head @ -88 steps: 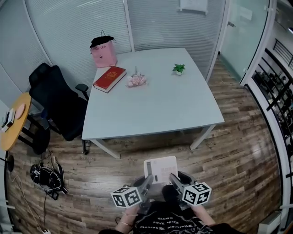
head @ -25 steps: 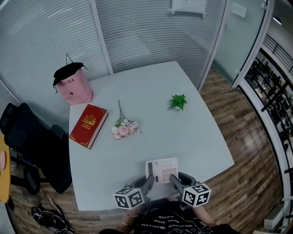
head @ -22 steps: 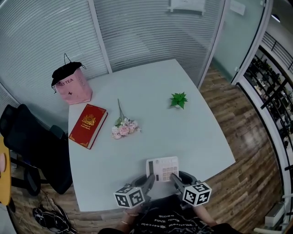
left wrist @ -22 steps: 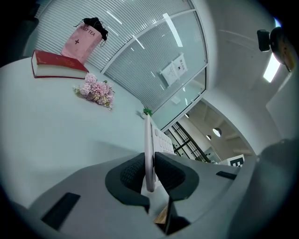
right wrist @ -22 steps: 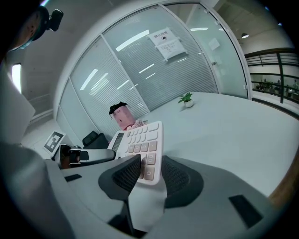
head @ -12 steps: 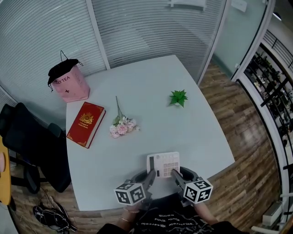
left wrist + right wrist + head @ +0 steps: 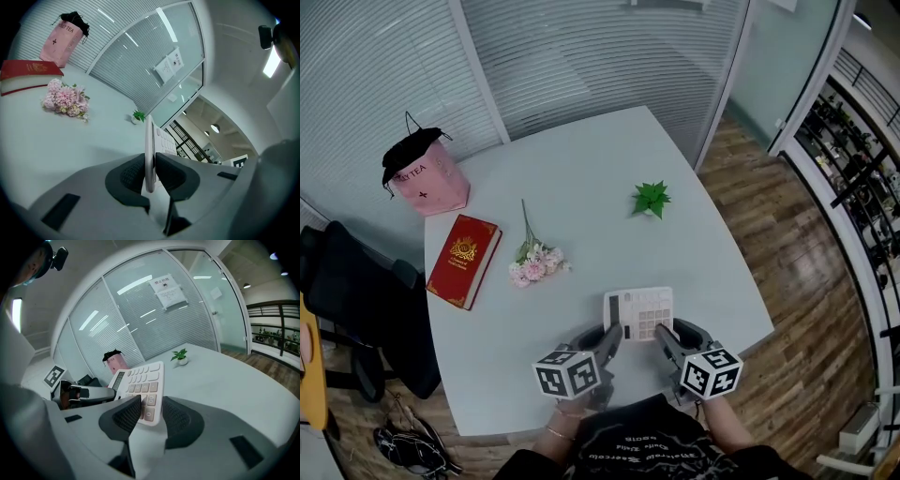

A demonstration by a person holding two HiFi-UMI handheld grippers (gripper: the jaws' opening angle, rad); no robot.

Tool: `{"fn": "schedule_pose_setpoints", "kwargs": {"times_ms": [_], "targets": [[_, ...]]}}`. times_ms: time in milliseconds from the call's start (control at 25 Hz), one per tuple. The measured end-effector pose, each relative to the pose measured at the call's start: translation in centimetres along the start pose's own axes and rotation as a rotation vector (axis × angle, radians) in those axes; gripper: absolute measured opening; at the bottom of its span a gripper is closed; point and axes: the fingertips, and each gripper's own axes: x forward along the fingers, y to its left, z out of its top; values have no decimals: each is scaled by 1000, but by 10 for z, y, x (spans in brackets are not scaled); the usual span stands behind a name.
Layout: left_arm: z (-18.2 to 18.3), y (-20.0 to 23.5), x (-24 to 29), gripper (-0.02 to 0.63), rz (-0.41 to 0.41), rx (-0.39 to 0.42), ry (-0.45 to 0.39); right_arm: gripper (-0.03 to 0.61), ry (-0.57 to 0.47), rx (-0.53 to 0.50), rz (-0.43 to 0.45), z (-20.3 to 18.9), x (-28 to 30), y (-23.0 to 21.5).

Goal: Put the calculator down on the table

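Observation:
A white calculator (image 7: 639,312) with a keypad and a dark display hangs over the near part of the pale grey table (image 7: 581,187), held by both grippers. My left gripper (image 7: 612,335) is shut on its left edge. In the left gripper view the calculator (image 7: 149,150) stands edge-on between the pads of the left gripper (image 7: 150,176). My right gripper (image 7: 661,335) is shut on the near right corner. In the right gripper view the calculator's keys (image 7: 140,378) face up and the right gripper (image 7: 151,414) pinches that corner.
On the table lie a red book (image 7: 465,260), a bunch of pink flowers (image 7: 532,265) and a small green plant (image 7: 651,199). A pink bag (image 7: 422,178) stands at the far left corner. A black chair (image 7: 347,300) sits left of the table, over wooden floor (image 7: 787,281).
Both grippers have carried the calculator forward, from above the floor to above the table's near part. Over the last second it has moved further in over the table. The grips are unchanged.

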Motion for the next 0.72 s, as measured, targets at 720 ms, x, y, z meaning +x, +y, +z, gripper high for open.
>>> {"fn": "schedule_pose_setpoints", "kwargs": {"times_ms": [720], "targets": [[46, -15, 122, 80, -59, 14, 129, 152, -28, 40, -132, 62, 26, -97]]}}
